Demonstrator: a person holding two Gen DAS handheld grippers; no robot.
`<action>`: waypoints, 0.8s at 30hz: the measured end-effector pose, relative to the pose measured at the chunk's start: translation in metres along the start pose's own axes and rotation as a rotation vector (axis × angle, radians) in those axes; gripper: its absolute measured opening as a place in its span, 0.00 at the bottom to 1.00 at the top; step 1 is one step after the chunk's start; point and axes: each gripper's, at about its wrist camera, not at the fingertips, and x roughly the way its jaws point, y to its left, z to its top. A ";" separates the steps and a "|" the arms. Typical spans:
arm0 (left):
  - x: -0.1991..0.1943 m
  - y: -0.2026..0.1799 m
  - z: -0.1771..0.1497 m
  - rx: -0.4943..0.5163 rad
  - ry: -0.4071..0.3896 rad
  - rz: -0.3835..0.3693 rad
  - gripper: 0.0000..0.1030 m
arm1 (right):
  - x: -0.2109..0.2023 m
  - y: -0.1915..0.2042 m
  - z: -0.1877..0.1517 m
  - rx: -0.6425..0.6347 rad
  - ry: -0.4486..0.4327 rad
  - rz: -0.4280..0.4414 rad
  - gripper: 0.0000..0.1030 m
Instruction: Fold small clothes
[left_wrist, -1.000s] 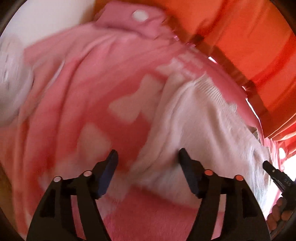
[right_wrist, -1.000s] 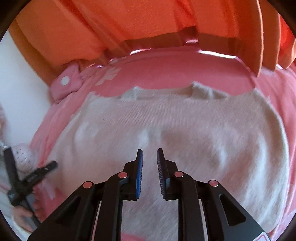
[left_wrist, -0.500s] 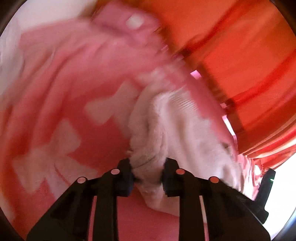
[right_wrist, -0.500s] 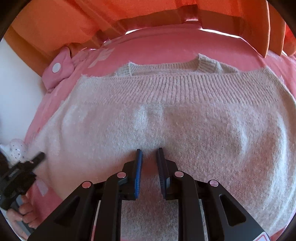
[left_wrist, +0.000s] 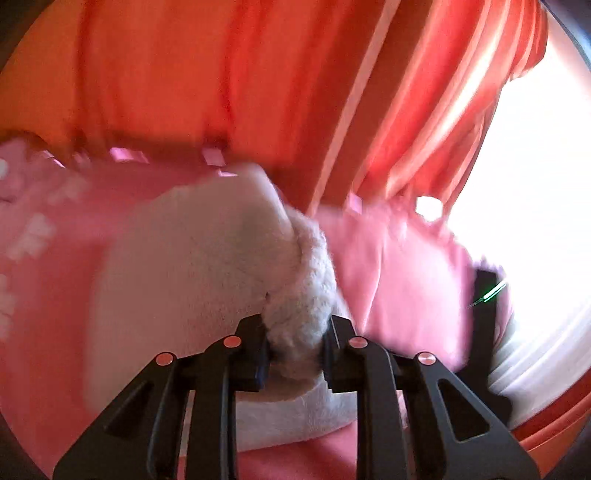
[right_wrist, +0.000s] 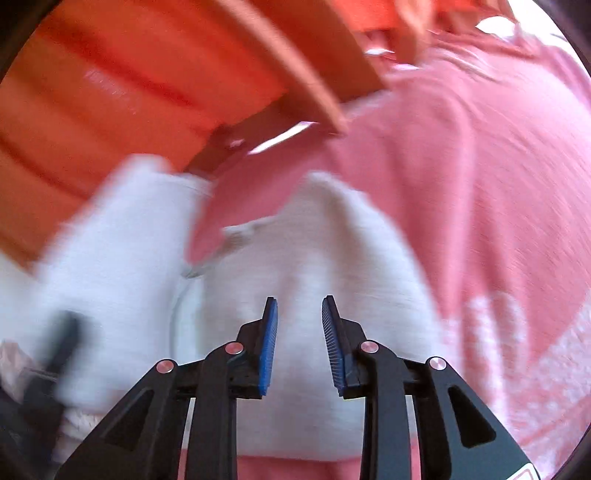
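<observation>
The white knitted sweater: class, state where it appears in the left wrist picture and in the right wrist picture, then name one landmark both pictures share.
Left wrist: the white sweater fills the centre-left, a bunched fold clamped in the left gripper.
Right wrist: the sweater spans the lower left and centre, beneath the open right gripper.
Shared landmark: the pink blanket under it.

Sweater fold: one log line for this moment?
left hand-held gripper: shut on sweater edge, lifted | right hand-held gripper: open over sweater | surface: pink blanket
</observation>
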 end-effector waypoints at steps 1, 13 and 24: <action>0.021 0.002 -0.015 -0.013 0.062 0.016 0.24 | -0.002 -0.006 0.001 0.013 0.001 -0.001 0.27; -0.047 0.032 -0.057 0.177 0.004 0.281 0.74 | -0.007 0.010 0.002 -0.038 0.043 0.237 0.55; -0.021 0.088 -0.094 0.058 0.118 0.394 0.72 | 0.002 0.028 -0.010 -0.068 0.081 0.229 0.62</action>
